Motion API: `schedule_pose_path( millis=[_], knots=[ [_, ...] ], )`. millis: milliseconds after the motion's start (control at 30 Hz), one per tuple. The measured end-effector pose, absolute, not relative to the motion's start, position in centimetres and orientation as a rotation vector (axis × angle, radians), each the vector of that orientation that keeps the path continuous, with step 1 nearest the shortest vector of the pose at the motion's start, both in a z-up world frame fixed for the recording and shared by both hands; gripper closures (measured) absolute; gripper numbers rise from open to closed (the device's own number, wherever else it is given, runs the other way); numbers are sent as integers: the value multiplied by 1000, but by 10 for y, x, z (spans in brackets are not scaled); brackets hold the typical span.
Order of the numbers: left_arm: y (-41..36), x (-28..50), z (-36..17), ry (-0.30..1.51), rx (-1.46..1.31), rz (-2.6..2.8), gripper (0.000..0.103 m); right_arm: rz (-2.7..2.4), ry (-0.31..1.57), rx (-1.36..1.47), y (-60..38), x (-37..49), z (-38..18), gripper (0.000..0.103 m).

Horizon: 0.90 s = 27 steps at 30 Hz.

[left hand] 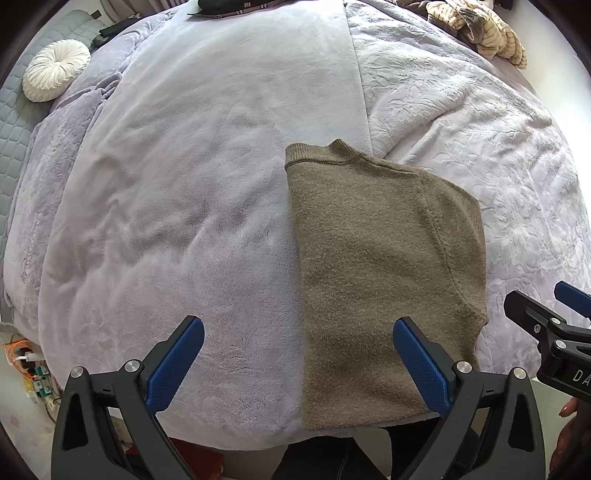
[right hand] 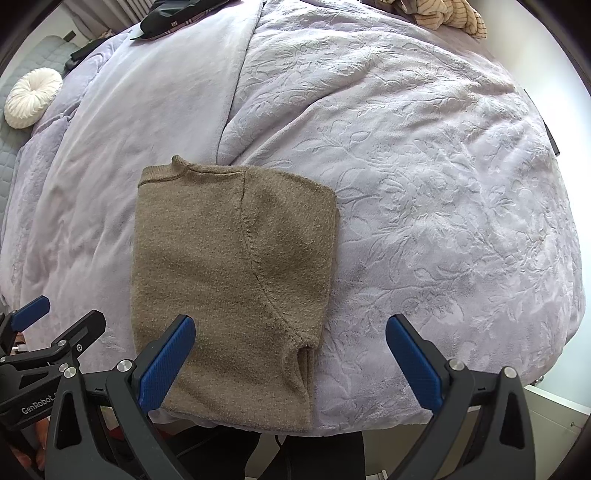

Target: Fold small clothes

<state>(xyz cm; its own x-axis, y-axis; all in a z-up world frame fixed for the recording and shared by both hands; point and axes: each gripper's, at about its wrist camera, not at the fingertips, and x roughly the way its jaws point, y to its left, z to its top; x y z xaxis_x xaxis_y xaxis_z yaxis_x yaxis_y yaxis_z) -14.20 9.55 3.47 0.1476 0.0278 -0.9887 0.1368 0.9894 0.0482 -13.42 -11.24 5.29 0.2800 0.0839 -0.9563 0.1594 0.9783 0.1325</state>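
A folded olive-brown knit sweater (left hand: 376,280) lies flat on a lavender plush blanket (left hand: 177,206) covering a bed. Its ribbed collar points toward the far side, and its hem reaches the near edge of the bed, just in front of the person holding the tools. The sweater's left edge is a straight fold; a sleeve seam curves down its right half.

The left gripper (left hand: 298,334) hovers above the near edge with its 2 blue-padded fingers spread wide and holding nothing; the right-hand pad sits over the sweater, the left-hand one over bare blanket. The right gripper (right hand: 290,332) is likewise spread wide and empty, straddling the sweater's right edge.

Open blanket stretches to the left of the sweater, and an embossed floral quilt (right hand: 424,184) lies to the right. A round white pleated cushion (left hand: 55,70) rests at the far left, and a heap of striped beige fabric (left hand: 476,29) sits at the far right corner.
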Motion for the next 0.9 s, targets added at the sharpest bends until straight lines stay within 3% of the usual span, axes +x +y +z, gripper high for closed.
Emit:
schedule_pose_path(
  millis=[900],
  knots=[
    [95, -143, 37, 1413, 140, -94, 0, -49, 1284, 216, -110, -135, 54, 0]
  ],
)
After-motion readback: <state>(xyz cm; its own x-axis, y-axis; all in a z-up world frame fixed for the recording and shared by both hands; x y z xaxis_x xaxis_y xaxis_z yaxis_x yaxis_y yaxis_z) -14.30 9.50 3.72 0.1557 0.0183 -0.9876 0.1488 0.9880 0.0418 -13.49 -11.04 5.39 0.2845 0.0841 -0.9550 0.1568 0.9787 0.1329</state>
